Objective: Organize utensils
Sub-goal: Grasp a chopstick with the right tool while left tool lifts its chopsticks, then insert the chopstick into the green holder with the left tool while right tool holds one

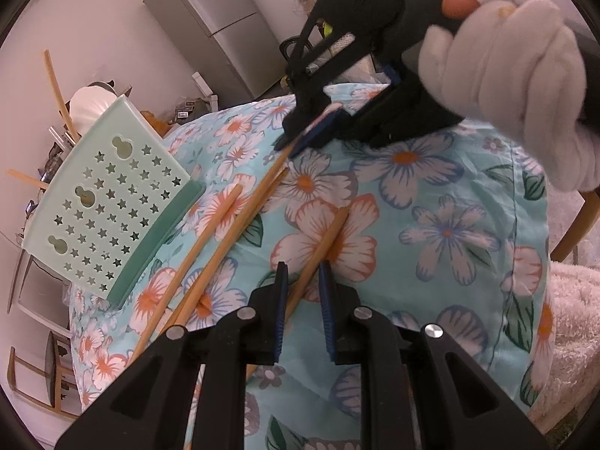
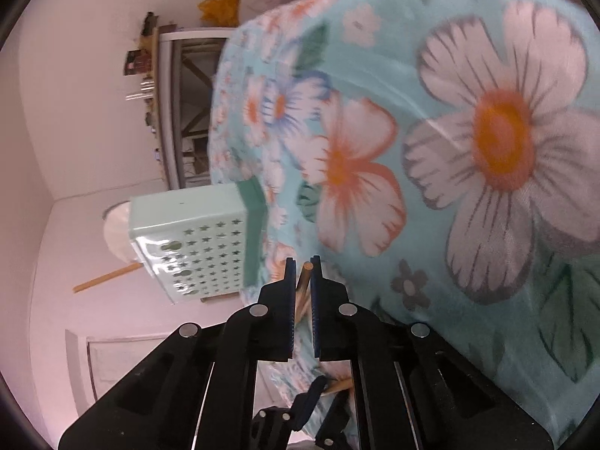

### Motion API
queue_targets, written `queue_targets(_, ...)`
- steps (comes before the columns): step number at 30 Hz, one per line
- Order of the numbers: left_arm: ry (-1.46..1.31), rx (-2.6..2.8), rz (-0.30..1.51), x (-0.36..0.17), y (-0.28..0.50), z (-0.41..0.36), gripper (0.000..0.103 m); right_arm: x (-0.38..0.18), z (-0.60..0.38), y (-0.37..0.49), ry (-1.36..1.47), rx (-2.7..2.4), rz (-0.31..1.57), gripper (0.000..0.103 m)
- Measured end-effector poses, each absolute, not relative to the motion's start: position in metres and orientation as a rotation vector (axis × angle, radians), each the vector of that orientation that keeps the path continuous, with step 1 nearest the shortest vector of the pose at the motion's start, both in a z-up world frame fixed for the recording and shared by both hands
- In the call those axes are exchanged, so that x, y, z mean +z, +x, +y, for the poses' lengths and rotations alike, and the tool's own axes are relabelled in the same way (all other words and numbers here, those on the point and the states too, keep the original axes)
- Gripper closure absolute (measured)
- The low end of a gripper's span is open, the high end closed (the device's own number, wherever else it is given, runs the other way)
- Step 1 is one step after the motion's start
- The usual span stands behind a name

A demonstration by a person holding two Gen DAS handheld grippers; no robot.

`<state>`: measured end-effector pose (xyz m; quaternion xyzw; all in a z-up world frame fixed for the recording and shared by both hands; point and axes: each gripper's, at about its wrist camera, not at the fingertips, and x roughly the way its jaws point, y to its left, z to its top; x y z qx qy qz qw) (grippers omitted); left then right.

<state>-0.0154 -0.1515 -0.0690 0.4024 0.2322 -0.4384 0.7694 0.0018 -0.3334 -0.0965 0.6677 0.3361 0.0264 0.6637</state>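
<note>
Wooden chopsticks lie scattered on the floral tablecloth [image 1: 431, 202], and my left gripper [image 1: 303, 292] has its blue pads closed on the sides of one chopstick [image 1: 322, 247] whose far end rests on an orange flower. My right gripper [image 2: 303, 281], held by a white-gloved hand [image 1: 517, 75], is clamped on the end of a second chopstick [image 1: 262, 191] that slants across the cloth, its round tip showing between the pads in the right wrist view. Two further chopsticks [image 1: 210, 232] lie just beside the mint-green perforated holder [image 1: 108, 195], which stands at the cloth's left edge with loose sticks projecting behind it.
</note>
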Motion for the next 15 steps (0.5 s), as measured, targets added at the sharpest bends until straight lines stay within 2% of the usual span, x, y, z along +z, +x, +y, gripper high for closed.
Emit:
queue_targets(7, 0.830, -0.947, 0.532, -0.062, -0.009, -0.150, 0.075, -0.047, -0.338, -0.011, 1.320, 0.078, 0.653, 0.099)
queue_targets(15, 0.841, -0.974, 0.544, -0.059, -0.011, -0.169, 0.075, 0.020, -0.330, -0.028, 1.021, 0.056, 0.547, 0.099)
